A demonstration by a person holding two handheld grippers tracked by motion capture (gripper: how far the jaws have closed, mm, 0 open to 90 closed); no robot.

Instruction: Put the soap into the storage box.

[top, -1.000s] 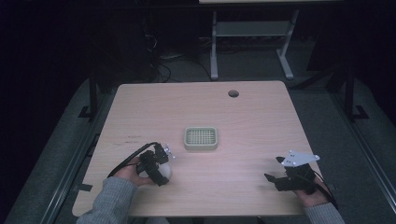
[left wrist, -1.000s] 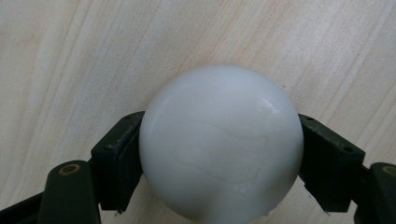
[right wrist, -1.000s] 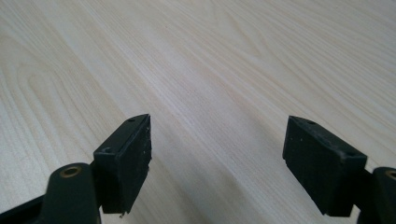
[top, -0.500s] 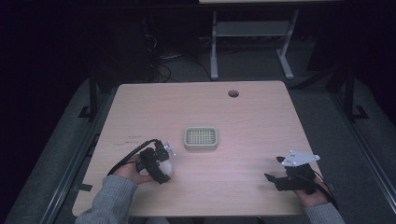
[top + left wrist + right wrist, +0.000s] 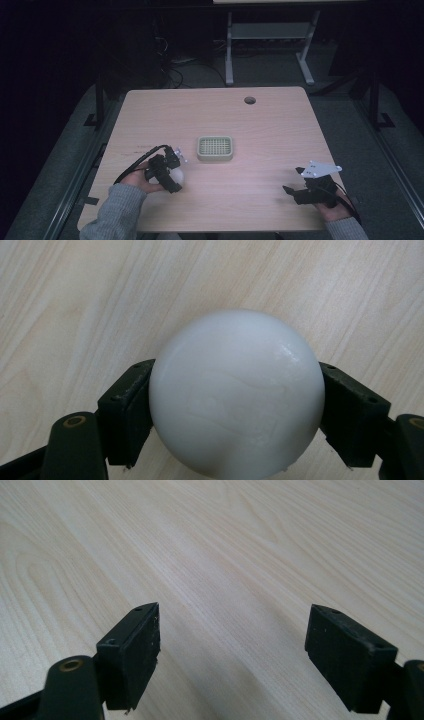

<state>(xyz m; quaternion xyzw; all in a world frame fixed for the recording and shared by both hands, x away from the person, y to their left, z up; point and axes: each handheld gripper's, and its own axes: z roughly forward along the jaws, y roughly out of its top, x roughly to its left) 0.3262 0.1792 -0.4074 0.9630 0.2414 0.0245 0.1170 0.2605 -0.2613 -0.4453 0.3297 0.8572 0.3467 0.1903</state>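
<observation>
White ball [image 5: 236, 395] sits clamped between the jaws of the left claw [image 5: 167, 172], at the near left of the desk [image 5: 270, 130]. Just right and farther lies a small gridded tray [image 5: 215, 148]. Near right, the right claw [image 5: 232, 655] is spread wide, holding nothing.

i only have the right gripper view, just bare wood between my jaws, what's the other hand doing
Observer: The left gripper has its jaws closed on a white ball, one on each side.
Operator: anything else on the table
Observer: A small grid-topped tray sits near the middle of the table.
Operator: where's the ball from the tray
Observer: Nearer the person and to their left, apart from it.
</observation>
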